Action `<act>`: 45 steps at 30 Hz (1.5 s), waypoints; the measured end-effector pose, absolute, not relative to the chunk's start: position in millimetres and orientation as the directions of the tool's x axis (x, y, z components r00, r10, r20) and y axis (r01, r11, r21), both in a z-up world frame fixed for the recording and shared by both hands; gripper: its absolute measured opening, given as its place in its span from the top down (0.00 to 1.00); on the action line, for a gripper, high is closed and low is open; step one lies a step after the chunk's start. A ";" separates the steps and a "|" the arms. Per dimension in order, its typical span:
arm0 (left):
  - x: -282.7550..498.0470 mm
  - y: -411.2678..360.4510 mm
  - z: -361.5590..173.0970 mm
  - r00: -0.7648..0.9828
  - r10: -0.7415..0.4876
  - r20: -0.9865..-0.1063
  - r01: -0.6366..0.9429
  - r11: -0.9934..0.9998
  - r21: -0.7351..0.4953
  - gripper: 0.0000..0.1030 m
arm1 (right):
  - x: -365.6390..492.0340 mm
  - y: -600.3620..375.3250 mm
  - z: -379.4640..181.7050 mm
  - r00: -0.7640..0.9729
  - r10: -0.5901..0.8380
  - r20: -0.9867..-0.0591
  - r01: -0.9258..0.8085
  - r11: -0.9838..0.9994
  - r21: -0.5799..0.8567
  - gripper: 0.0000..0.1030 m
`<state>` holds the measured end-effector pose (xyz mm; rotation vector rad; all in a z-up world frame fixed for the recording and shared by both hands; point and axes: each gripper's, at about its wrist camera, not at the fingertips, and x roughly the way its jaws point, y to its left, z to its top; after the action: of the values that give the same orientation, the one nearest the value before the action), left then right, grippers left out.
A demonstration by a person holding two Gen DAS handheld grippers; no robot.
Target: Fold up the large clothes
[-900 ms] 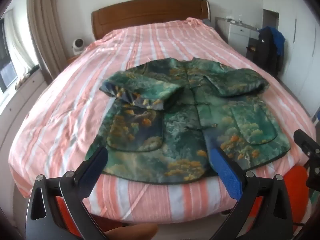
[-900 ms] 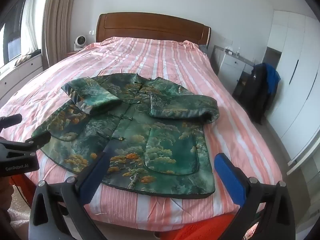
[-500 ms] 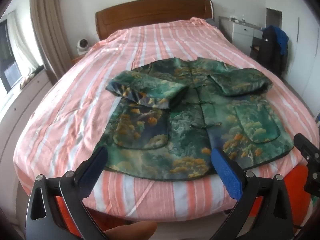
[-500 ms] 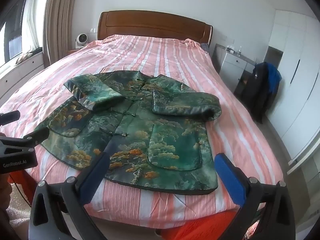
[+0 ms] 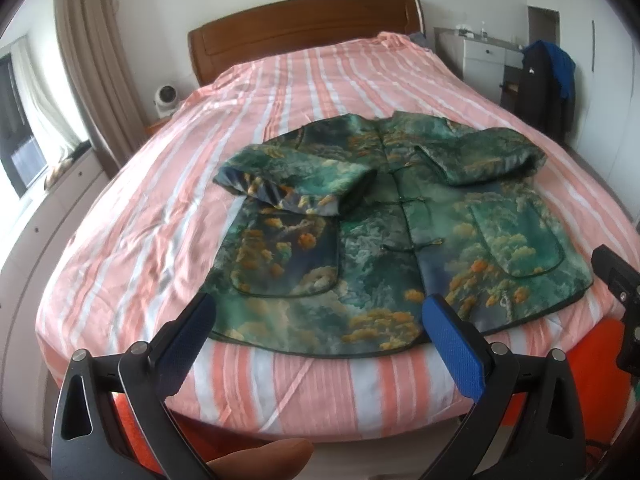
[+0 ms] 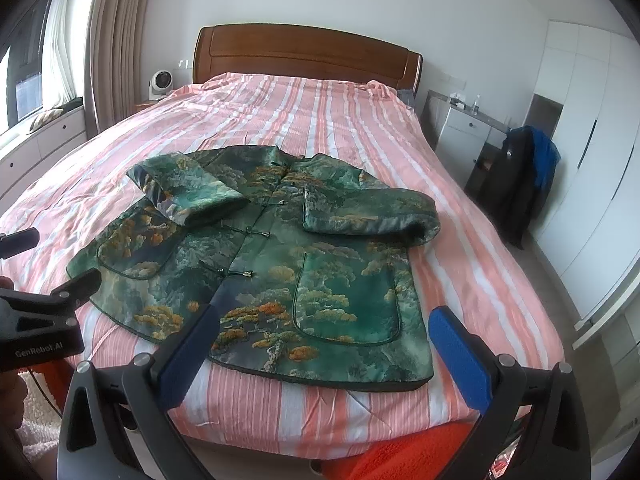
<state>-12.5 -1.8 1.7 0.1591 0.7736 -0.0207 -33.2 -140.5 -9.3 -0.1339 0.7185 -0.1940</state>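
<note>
A green patterned jacket [image 5: 384, 236] lies flat, front up, on the pink striped bed [image 5: 200, 184], its hem near the foot edge. Both sleeves are folded across the chest. It also shows in the right wrist view [image 6: 280, 256]. My left gripper [image 5: 320, 332] is open and empty, above the foot edge, short of the hem. My right gripper [image 6: 324, 340] is open and empty, short of the hem's right part. The left gripper also shows at the left edge of the right wrist view [image 6: 44, 264].
A wooden headboard [image 6: 304, 54] stands at the far end. A white fan [image 6: 160, 84] sits at the left of the bed. A white cabinet [image 6: 464, 132] and dark clothes on a chair [image 6: 516, 184] stand at the right. Orange fabric [image 6: 416, 452] lies below the bed's foot.
Both grippers have drawn back and risen a little from the bed, so the jacket looks smaller and farther away. The jacket has not moved. Both grippers stay open.
</note>
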 end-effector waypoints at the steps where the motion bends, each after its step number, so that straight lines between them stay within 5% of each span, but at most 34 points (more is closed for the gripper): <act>1: -12.6 -1.5 1.6 0.716 0.041 -0.697 0.076 0.988 0.136 0.00 | -33.4 -140.4 -9.3 0.736 -0.223 -0.639 0.132 0.973 -0.188 0.01; 45: -12.2 -14.4 -3.8 0.688 -0.064 -0.723 0.185 0.979 0.089 0.00 | -29.5 -148.2 -15.2 0.712 -0.290 -0.640 0.195 0.957 -0.216 0.01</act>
<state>-12.2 -14.4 -3.8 0.1597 0.8004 -0.1400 -29.5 -148.2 -15.2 -0.1361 0.7309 -0.2699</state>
